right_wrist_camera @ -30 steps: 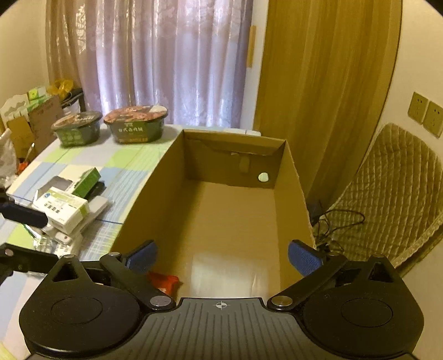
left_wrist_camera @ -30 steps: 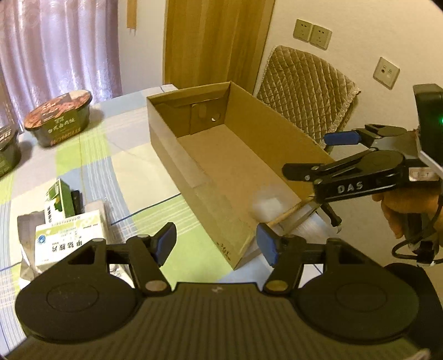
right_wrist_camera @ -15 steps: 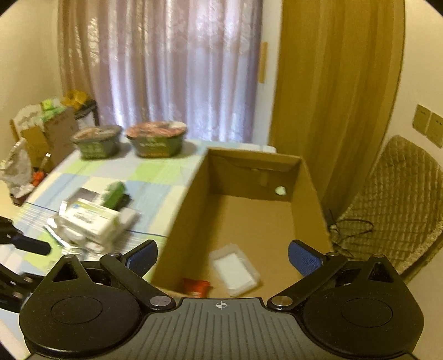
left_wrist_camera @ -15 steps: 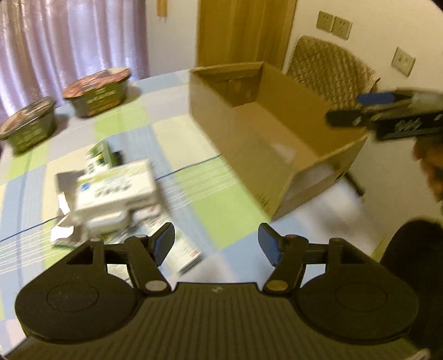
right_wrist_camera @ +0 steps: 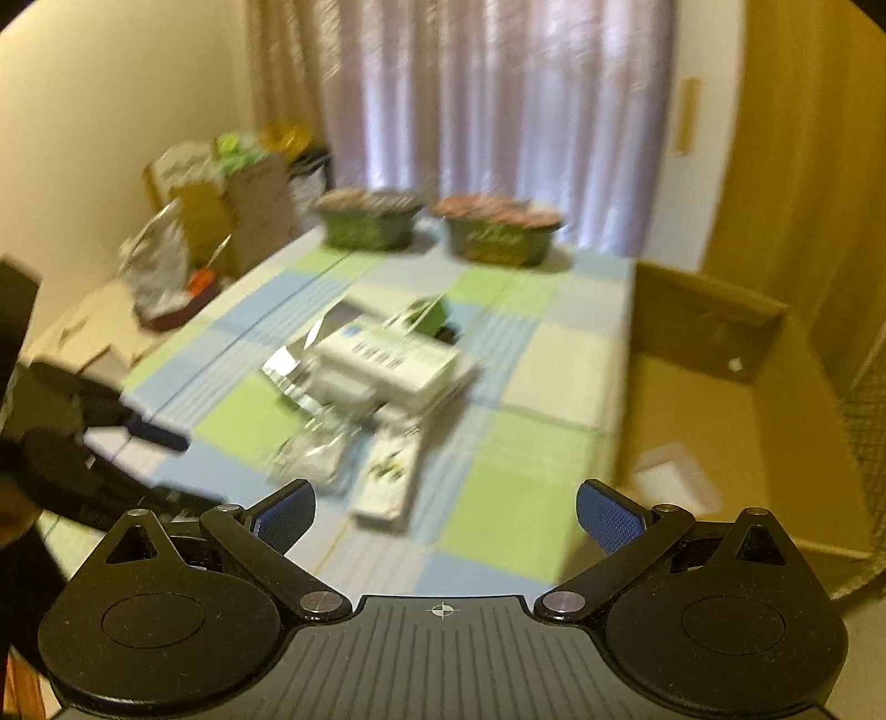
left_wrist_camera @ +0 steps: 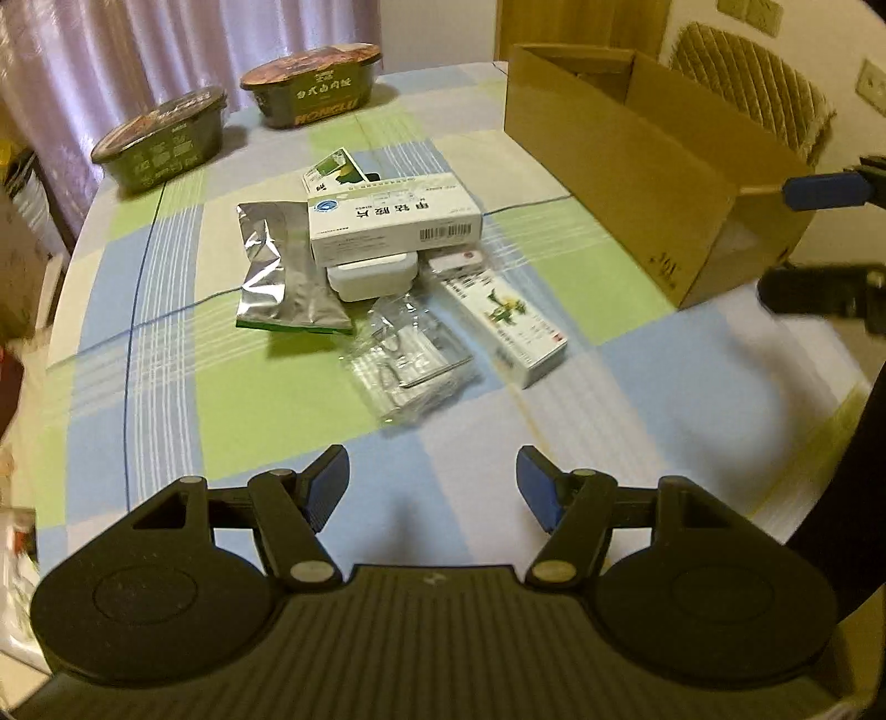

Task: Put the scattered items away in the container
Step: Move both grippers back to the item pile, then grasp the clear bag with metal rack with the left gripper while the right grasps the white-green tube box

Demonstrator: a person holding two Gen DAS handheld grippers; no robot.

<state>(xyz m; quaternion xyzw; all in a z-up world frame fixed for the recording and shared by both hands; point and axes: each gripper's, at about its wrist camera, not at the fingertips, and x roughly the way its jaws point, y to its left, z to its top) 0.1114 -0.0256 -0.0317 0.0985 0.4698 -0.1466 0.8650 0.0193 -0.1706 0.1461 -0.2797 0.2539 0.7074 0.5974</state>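
two noodle bowls (left_wrist_camera: 238, 102), curtain (left_wrist_camera: 166, 39), perhaps a chair (left_wrist_camera: 753, 88).

Pale lilac curtains (left_wrist_camera: 138, 50) across the upper left, cream wall (right_wrist_camera: 111, 99) beside. Quilted chair (left_wrist_camera: 758, 83) and wall sockets (left_wrist_camera: 753, 14) upper right. Checked green-and-blue cloth over the tabletop (left_wrist_camera: 183, 399). Dim, yellowish light.

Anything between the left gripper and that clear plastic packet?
Nothing. The left wrist view shows only bare checked tablecloth between the open left gripper and the clear packet.
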